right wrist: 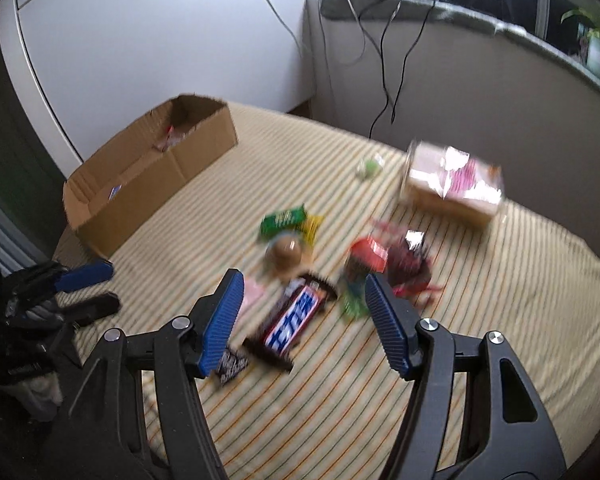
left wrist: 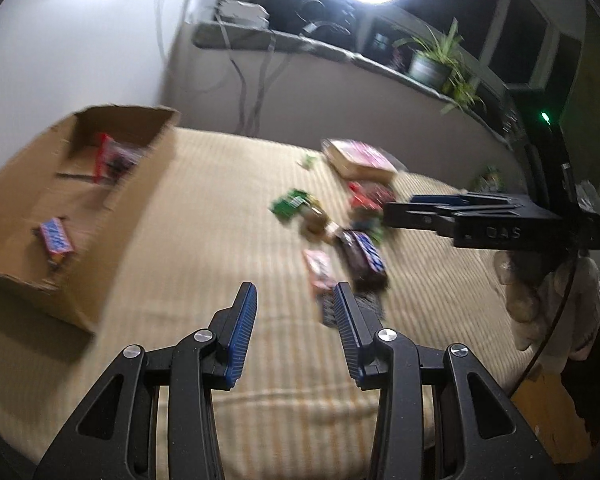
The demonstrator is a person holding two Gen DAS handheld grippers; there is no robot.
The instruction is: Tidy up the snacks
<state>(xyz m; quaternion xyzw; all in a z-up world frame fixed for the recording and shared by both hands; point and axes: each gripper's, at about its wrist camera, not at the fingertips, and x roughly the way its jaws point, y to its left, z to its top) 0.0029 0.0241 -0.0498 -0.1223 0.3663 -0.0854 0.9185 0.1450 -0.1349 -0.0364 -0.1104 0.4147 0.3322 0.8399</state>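
Loose snacks lie on a striped bedcover [right wrist: 340, 380]. Among them are a brown Snickers bar [right wrist: 296, 316] [left wrist: 362, 256], a green packet [right wrist: 282, 218] [left wrist: 290, 204], a red pack [right wrist: 370, 254] and a pink packet [left wrist: 320, 270]. My right gripper [right wrist: 302, 280] [left wrist: 396, 208] hovers open over the Snickers bar, its pads clear of the wrapper. My left gripper [left wrist: 296, 296] [right wrist: 114, 286] is open and empty, just short of the pile. An open cardboard box [left wrist: 112, 240] [right wrist: 152, 176] on the left holds another Snickers bar [left wrist: 56, 240] and a red packet [left wrist: 114, 156].
A pink-and-tan carton [right wrist: 452, 184] [left wrist: 360, 158] lies behind the pile. A round brown item [right wrist: 286, 254] sits beside the green packet. A wall ledge with cables [right wrist: 388, 60] and a potted plant [left wrist: 432, 60] runs behind the bed. The frames are blurred.
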